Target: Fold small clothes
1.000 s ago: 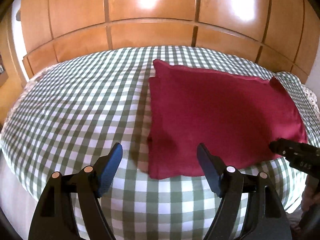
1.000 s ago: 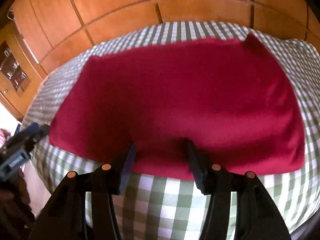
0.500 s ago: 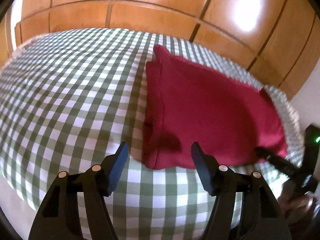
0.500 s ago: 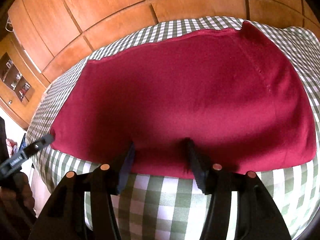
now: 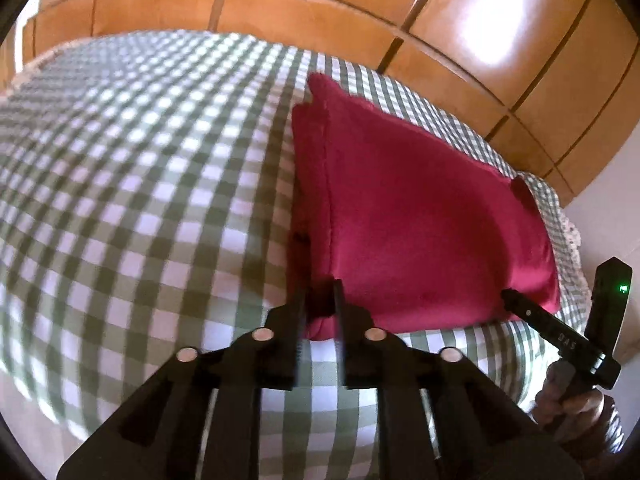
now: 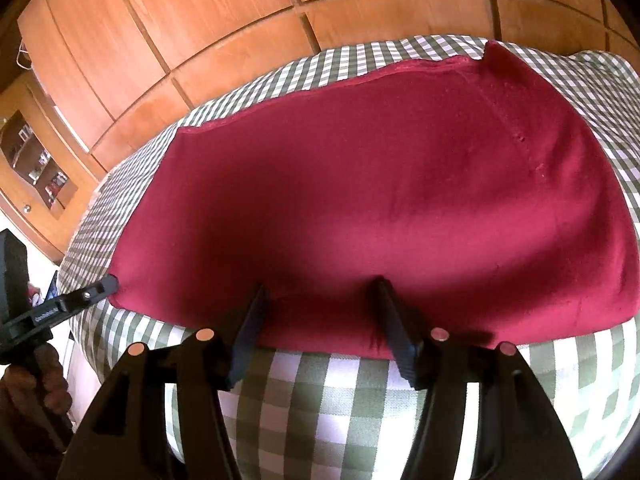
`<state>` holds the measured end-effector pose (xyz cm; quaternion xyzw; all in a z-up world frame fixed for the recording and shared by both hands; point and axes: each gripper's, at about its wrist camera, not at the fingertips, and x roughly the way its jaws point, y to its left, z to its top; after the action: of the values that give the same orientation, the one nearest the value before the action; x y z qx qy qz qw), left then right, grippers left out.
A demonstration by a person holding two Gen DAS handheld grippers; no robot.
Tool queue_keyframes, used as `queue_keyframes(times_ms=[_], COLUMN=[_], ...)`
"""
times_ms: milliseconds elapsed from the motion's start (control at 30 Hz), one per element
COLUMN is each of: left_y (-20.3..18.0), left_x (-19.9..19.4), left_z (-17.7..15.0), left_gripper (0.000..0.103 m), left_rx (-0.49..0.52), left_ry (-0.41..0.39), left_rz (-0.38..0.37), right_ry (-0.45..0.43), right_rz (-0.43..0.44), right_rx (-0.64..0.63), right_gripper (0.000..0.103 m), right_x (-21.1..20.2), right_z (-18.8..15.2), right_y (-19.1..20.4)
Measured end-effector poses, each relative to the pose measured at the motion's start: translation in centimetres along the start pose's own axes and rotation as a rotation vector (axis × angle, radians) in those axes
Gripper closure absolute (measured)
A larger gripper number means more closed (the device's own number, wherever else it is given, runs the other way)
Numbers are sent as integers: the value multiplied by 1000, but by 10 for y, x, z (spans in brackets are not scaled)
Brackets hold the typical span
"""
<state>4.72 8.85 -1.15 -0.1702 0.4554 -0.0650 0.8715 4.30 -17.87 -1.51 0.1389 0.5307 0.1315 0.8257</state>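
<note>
Red garment [image 5: 420,216] lies flat on the checked bed [image 5: 140,184]. Left hand-held gripper [image 5: 320,300] is pinched closed on its near left corner, apparently to lift a fold. Right hand-held gripper [image 6: 320,300] is spread wide, straddling the near edge, gripping nothing

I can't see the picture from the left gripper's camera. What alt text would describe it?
The left gripper has closed its two black fingers on the near corner of a folded red garment, which lies on a green-and-white checked cloth. The right gripper reaches the garment's other near corner; wooden panels stand behind.
</note>
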Motion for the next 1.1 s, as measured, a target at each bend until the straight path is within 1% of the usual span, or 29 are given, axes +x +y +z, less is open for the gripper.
queue_keyframes(times_ms=[33,67,100,133,200,233,267,300,333,400,433,500,567,600,633,700,767,833,900,1000,1100], left_y=[-2,-4,-3,-5,-5,-8,-12,-16,-19,-26,-31,-37,-45,-48,-53,-59,-62,-56,-47,-33,-30], left_x=[-2,-4,-4,-4,-3,0,4,8,11,19,23,31,37,40,44,53,64,77,83,82,75], left_z=[3,5,9,14,23,29,34,40,45,56,61,67,72,72,72,72,70,70,70,74,71], left_gripper=[75,70,57,50,48,44,43,43,43,43,43,43,43,43,43,43,43,41,34,34,34], left_rx=[15,21,21,11,1,5,19,35,46,67,85,100,117,131,149,186,213,199,169,92,102], left_ry=[-10,-16,-22,-37,-48,-48,-48,-50,-46,-38,-44,-44,-38,-38,-32,-24,-6,17,26,38,15], left_rz=[18,33,48,64,78,99,127,151,162,170,186,210,211,225,232,246,296,331,333,291,307], right_ry=[0,1,2,6,19,-2,-50,-85,-117,-146,-149,-143,-112,-82,-61,-67,-78,-85,-91,-98,-104], right_rz=[1,2,6,8,27,42,48,35,10,-51,-69,-75,-111,-111,-94,-96,-98,-99,-101,-99,-112], right_rx=[1,4,9,13,34,48,46,36,20,15,51,112,150,177,189,185,169,164,155,151,142], right_gripper=[45,44,43,41,34,31,29,27,22,21,21,21,21,21,20,20,16,15,15,15,15], right_x=[0,0,-1,-3,-12,-21,-33,-41,-49,-55,-55,-51,-43,-36,-29,-22,-21,-20,-18,-18,-18], right_z=[0,0,1,2,8,12,17,20,23,28,30,30,26,22,18,11,9,9,7,6,4], right_y=[0,0,0,1,4,5,6,6,4,-8,-20,-40,-55,-63,-68,-70,-67,-65,-64,-63,-62])
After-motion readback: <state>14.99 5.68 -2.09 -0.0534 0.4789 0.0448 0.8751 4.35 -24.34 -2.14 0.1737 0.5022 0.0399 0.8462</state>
